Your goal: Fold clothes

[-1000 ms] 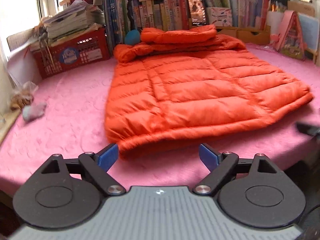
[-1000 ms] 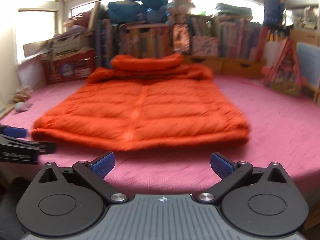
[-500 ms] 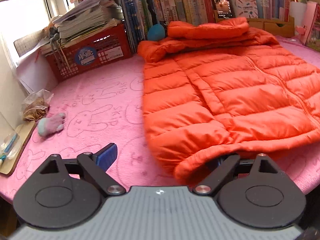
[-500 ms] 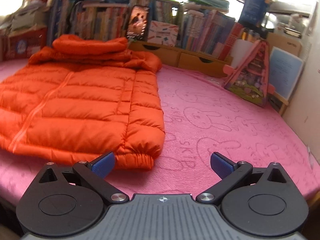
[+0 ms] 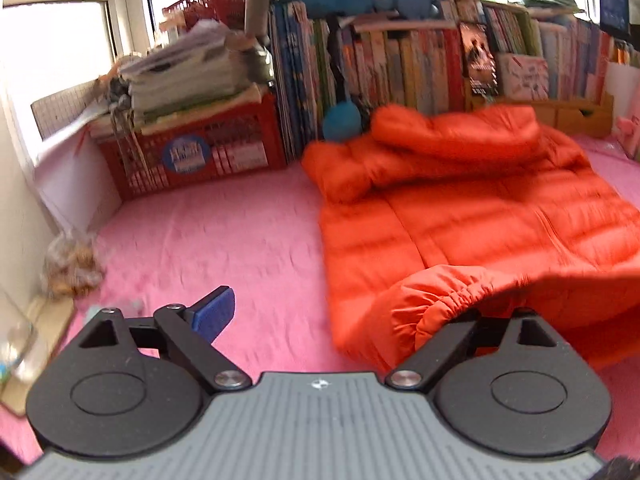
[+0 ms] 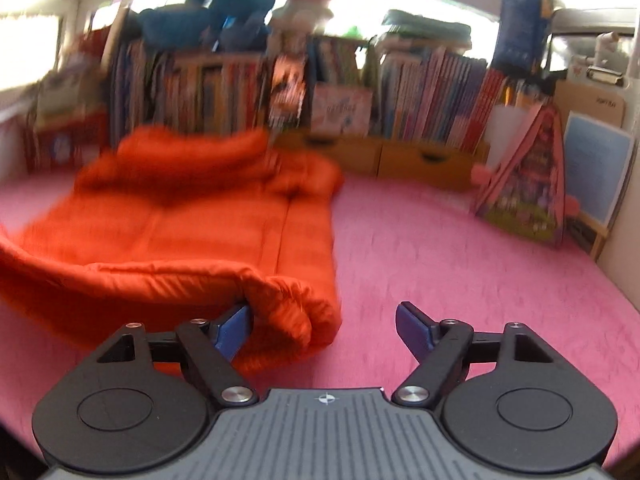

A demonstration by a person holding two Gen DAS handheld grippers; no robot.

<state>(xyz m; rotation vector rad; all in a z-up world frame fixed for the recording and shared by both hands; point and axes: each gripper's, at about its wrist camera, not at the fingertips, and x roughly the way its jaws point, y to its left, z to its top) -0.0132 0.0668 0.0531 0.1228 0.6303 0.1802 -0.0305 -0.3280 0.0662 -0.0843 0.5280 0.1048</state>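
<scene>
- The orange puffer jacket (image 5: pixel 480 216) lies on the pink blanket (image 5: pixel 208 236), its body spread flat toward the far bookshelves (image 5: pixel 400 64), with a thick orange roll, perhaps the hood or collar, bunched at the far end.
- Done so far, as it lies: the far part looks gathered or folded onto itself. The main body is not yet folded over; it is one flat layer with only its near corners raised.
- The left gripper (image 5: pixel 340 316) is at the jacket's near left corner. Its jaws stand wide: the left blue pad is bare over the blanket, while the elastic hem drapes over the right finger and hides that pad. Nothing is pinched there that I can see.
- The right gripper (image 6: pixel 324 330) is at the near right corner (image 6: pixel 288 308). Its jaws are closing, and the puffy corner sits between them against the left pad, while the right pad stands clear of the cloth. No grip is made yet.
- My judgement: this is the start of the main fold, taking both near corners to carry the hem toward the far end.
- Left to do: secure both corners, fold the body over, and probably one more fold to make a compact bundle.
- The red crate (image 5: pixel 192 152) and books sit well apart from the work.
</scene>
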